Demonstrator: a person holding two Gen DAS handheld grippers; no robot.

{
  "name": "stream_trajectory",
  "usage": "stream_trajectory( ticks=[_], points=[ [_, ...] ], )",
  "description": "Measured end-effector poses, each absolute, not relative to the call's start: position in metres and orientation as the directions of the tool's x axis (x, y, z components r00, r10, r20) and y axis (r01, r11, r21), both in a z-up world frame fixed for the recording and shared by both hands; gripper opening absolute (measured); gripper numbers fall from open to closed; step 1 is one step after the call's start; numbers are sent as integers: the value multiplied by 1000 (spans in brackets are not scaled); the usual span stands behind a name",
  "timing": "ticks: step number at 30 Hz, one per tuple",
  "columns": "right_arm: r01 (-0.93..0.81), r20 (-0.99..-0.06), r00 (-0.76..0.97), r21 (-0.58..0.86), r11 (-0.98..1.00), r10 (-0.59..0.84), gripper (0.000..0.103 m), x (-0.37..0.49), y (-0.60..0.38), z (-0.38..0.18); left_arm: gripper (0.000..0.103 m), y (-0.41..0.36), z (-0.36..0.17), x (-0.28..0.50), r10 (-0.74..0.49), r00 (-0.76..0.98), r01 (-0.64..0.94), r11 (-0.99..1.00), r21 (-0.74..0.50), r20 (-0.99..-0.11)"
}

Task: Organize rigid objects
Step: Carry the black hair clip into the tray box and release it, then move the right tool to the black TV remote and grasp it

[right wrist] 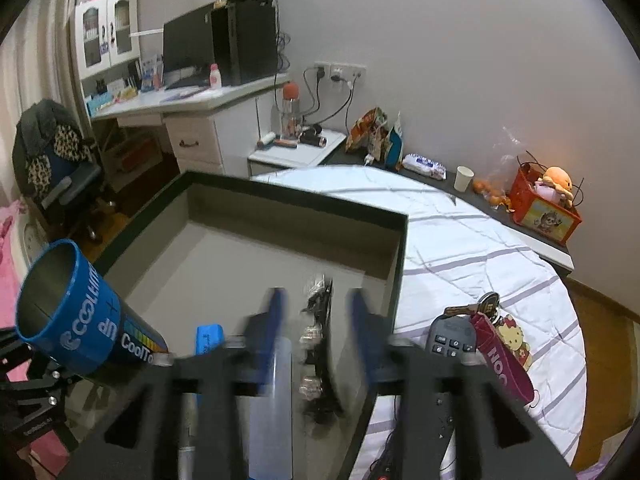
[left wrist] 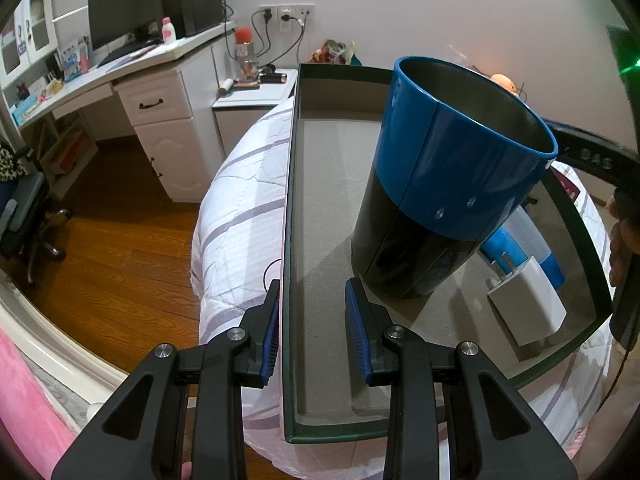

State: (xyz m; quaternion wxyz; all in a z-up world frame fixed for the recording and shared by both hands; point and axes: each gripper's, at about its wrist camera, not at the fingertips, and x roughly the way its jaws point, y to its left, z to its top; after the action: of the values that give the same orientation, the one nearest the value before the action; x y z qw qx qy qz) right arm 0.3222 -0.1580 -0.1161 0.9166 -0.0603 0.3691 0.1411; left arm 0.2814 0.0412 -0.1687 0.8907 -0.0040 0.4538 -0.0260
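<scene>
Item: your left gripper [left wrist: 312,332] is clamped on the near wall of the box [left wrist: 290,184], which sits on the bed [left wrist: 236,208] and holds the upright blue-and-black canister [left wrist: 448,196] and a white charger [left wrist: 528,304]; your right gripper [right wrist: 318,320] stands with fingers apart above a dark, blurred object [right wrist: 320,344] in the box, nothing pinched. Risk: the tall canister could topple if your left hand jerks the box. Only the right view shows the remote [right wrist: 452,340] and keys [right wrist: 486,304] outside the box; only the left shows the charger.
</scene>
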Motion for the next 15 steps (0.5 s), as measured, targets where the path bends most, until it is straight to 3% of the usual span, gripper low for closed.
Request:
stream_trajectory(
  ticks=[8,12,15],
  points=[
    [-263,-605,763,28,964,226,64,298,-187,-86,30,41,-169,282,-49,586,43,999,-30,-809],
    [-210,-567,803,18,978,182,74,276,-216,-68,30,41,-169,282,-49,586,42,999,-30,-809],
    [-167,-563,814,9,986,143,75,261,-240,-64,30,41,-169,282,-46,587,41,999,-28,-809]
  ],
)
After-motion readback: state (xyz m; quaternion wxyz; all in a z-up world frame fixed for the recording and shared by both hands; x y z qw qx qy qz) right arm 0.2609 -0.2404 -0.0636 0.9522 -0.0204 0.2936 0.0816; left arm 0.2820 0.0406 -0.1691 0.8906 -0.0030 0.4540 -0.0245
